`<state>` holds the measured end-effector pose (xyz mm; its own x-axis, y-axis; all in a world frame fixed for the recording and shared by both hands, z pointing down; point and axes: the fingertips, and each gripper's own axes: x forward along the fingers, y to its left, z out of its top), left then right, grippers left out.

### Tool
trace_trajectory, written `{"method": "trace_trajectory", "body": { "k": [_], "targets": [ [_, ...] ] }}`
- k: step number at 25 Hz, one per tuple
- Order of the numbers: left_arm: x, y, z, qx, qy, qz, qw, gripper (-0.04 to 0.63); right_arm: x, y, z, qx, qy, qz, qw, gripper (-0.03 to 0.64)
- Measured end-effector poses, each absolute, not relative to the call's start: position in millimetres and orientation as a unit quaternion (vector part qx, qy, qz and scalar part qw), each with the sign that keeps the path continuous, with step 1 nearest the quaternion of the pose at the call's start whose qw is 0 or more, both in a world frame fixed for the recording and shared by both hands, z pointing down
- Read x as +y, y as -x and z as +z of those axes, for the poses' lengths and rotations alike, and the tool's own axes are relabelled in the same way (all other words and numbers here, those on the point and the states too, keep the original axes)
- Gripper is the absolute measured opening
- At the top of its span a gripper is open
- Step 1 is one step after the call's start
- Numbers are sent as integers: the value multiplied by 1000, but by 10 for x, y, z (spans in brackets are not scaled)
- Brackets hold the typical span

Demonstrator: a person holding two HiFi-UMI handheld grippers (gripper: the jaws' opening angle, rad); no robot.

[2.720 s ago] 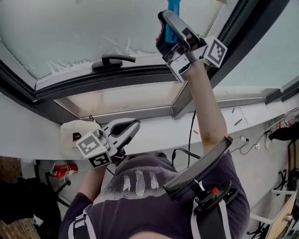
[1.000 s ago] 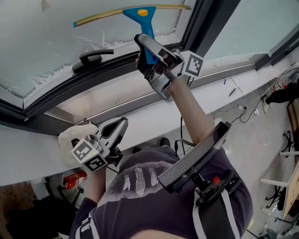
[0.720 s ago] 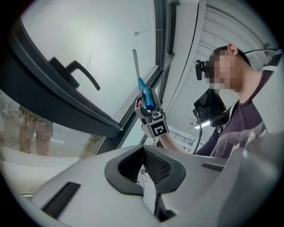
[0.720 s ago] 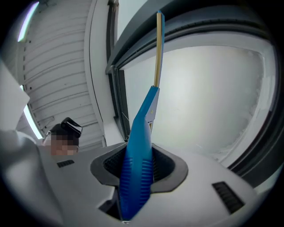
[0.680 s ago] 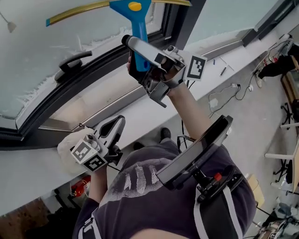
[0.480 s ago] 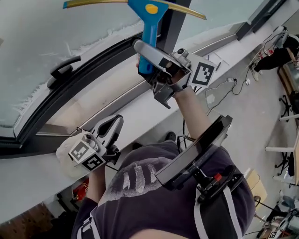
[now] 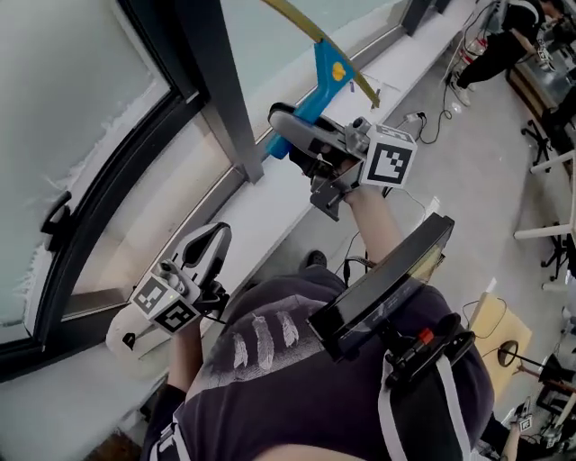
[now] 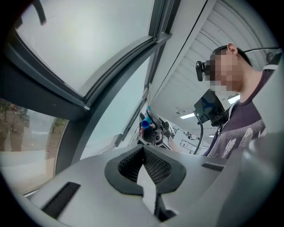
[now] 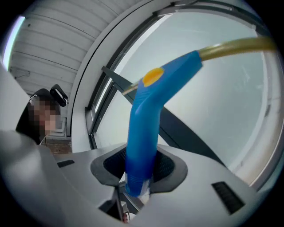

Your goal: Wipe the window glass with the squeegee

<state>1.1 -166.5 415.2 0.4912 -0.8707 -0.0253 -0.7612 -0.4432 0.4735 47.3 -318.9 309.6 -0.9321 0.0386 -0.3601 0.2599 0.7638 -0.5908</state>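
The squeegee (image 7: 321, 70) is seen in the upper middle of the head view, its blue handle (image 9: 143, 133) pinched at the lower end between the jaws of the right gripper (image 7: 304, 144), which are closed on it. In the right gripper view the handle rises out of that gripper (image 9: 141, 174) and bends toward the upper right, in front of the window glass (image 9: 213, 106). The yellowish blade (image 7: 301, 20) is cut off by the top edge of the head view, and contact with the glass cannot be made out. The right forearm (image 7: 382, 230) is raised away from the torso. At lower left, the left gripper (image 7: 210, 241) is held low beside the window sill (image 7: 261, 212), its jaws pressed together with nothing between them.
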Motion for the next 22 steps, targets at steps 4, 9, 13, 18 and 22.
{"method": "trace_trajectory", "body": {
  "k": [4, 9, 13, 18, 22],
  "targets": [
    [-2176, -659, 4125, -454, -856, -119, 216, 6, -3673, -1309, 3170, 918, -41, -345, 189, 126],
    [-2633, -1063, 4235, -428, -867, -106, 232, 6, -4079, -1697, 3512, 934, 16, -329, 137, 126],
    [-2906, -1346, 4273, -411, -874, -96, 240, 6, -4229, -1883, 3884, 954, 60, -291, 29, 126],
    [-3169, -1533, 4276, -399, -877, -98, 249, 6, -4300, -1916, 4076, 955, 53, -291, -25, 124],
    [-3276, -1499, 4261, -390, -879, -104, 253, 6, -4350, -1831, 4238, 960, 63, -258, -83, 124]
  ]
}}
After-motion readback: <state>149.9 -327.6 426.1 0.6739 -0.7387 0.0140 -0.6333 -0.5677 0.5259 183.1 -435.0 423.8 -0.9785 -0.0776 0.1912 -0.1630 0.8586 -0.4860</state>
